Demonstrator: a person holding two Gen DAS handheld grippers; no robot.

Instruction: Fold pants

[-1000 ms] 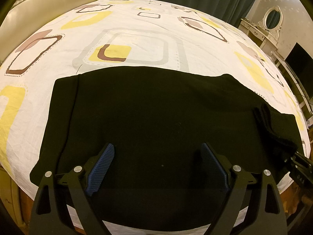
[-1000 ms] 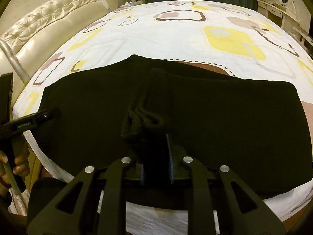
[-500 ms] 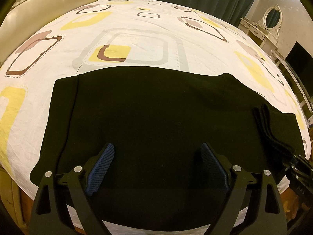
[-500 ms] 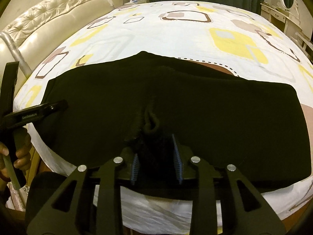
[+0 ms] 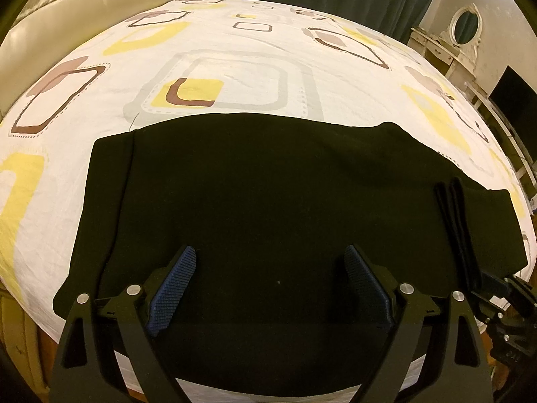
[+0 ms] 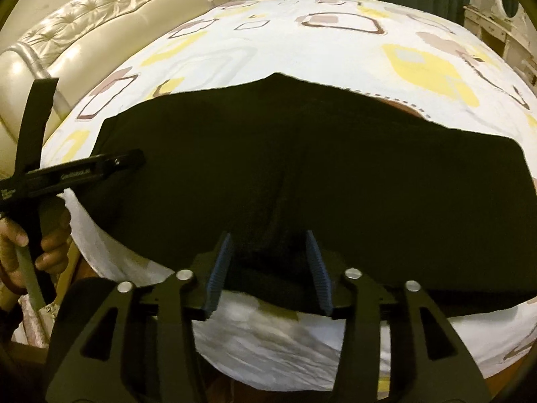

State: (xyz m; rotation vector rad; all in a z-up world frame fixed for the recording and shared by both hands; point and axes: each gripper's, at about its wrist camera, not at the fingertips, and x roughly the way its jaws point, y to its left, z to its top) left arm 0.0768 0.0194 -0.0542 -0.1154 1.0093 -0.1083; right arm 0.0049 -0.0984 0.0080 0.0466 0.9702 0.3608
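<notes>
While our right gripper has just been opening off the near hem, the pants lie folded. Our left gripper hovers wide, empty. Next we judge another fold.

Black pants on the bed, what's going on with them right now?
A person is folding black pants laid flat across a patterned bedsheet, with a handheld gripper in each hand. The right gripper sits at the near edge; its jaws have just been opening, and the fabric lies between the pads without being pinched. The left gripper hangs wide open over the cloth, holding nothing. The pants already lie doubled over, near the bed's edge.
</notes>
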